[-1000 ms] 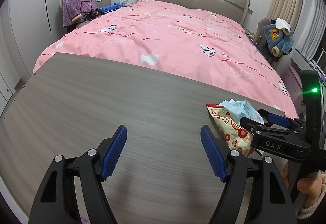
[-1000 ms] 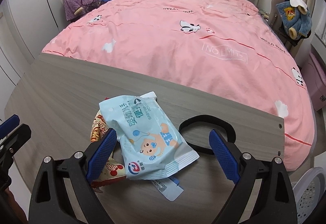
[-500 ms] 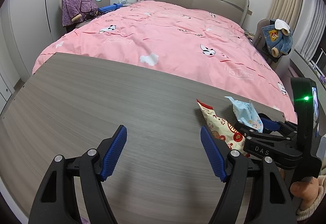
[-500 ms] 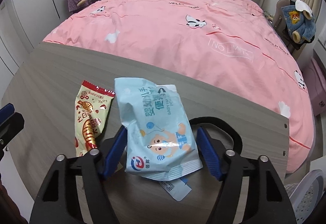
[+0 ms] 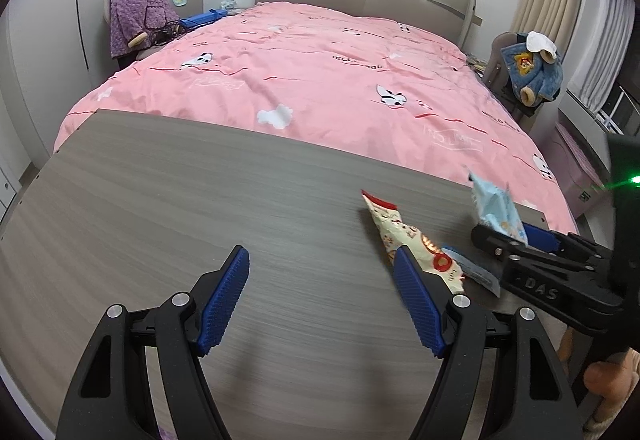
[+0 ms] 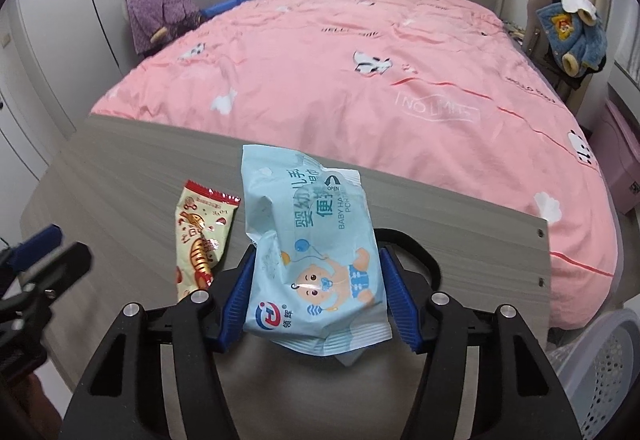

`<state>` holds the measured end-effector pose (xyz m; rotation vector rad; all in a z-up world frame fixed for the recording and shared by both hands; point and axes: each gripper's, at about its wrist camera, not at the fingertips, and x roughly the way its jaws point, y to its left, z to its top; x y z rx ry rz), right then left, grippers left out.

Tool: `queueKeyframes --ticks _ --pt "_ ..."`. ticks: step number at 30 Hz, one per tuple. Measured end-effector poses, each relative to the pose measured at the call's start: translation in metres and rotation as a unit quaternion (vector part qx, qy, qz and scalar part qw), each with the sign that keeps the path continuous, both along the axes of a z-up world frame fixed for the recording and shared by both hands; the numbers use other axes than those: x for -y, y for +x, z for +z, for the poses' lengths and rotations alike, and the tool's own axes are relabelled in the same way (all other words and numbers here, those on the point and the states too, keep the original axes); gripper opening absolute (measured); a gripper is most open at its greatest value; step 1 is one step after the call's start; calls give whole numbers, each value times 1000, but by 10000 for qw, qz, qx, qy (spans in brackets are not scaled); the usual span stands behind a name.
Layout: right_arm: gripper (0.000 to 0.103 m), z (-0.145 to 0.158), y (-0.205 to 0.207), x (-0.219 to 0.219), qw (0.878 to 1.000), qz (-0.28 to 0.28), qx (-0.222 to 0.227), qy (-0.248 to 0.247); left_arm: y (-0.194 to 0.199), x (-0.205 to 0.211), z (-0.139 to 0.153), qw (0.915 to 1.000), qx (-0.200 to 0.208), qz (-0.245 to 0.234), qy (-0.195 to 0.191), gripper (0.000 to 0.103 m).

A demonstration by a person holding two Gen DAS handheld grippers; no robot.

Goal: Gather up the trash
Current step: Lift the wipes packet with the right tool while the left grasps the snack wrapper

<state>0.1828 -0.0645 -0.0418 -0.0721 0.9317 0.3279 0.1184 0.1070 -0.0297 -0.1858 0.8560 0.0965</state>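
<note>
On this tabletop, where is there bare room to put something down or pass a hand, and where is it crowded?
Free: the whole wood table from its far edge by the pink bed to the open left gripper. Crowded: the right end, where the snack wrapper lies, with a black band and the wipes packet clamped in the right gripper, whose jaws have just been closing.

Right tongs (image 6: 316,296) just closed on wipes pack (image 6: 316,252); snack wrapper (image 6: 204,236) beside.
</note>
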Motion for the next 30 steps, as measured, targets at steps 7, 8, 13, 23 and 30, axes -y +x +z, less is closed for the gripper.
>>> queueKeyframes --ticks 7,8,13,23,30 --pt "59 19 -25 31 9992 -324 165 188 4 17 -1 9997 -27 -225 -110 72" --pt "59 20 -28 34 9990 -365 176 193 6 20 -2 9995 -38 -271 -138 72" --pt "59 22 -41 50 9978 -586 194 244 13 31 -4 9989 -78 -395 -244 72" --pt "59 13 -57 68 9959 -817 103 367 39 46 -11 9981 -243 -435 -369 72" --pt "59 8 -63 74 9951 -884 37 445 56 52 -30 9973 -544 -337 -369 72"
